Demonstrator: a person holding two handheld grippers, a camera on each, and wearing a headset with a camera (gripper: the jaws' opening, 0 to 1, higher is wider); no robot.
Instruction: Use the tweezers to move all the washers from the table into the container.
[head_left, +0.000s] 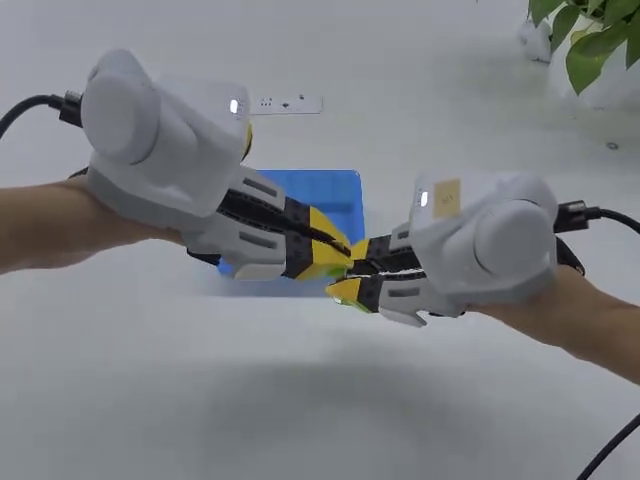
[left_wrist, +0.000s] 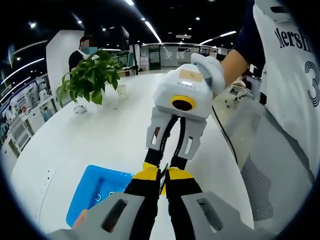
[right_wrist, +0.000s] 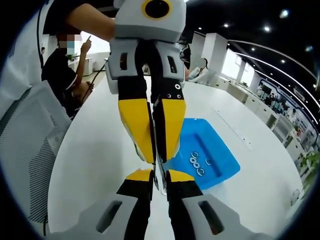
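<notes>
Right gripper (right_wrist: 160, 176): jaws closed on the tweezers (right_wrist: 159, 167), a thin steel strip standing between its pads. Left gripper (right_wrist: 158, 152): meets it tip to tip from the opposite side, jaws likewise pinched on the same tweezers. Both tools therefore grasp one item.

Washers (right_wrist: 196, 165): a small cluster lying flat inside the blue tray (right_wrist: 222, 155), which rests on the white table (right_wrist: 90, 150). In the head view the joined tips hang above the tray's near edge.

Handling, as judged: tweezers are light, stiff lengthwise, springy across, smooth and liable to twist between pads. Best hold is mid-shank, flat faces against the pads, points left free. Washers are small, thin, hard and slippery; take each by the rim or through the hole.

Pose: left forearm (head_left: 50, 225) and right forearm (head_left: 590, 315) come in from either side, grippers pointed at each other. The left slopes slightly down toward the meeting point. Both are raised off the table.
</notes>
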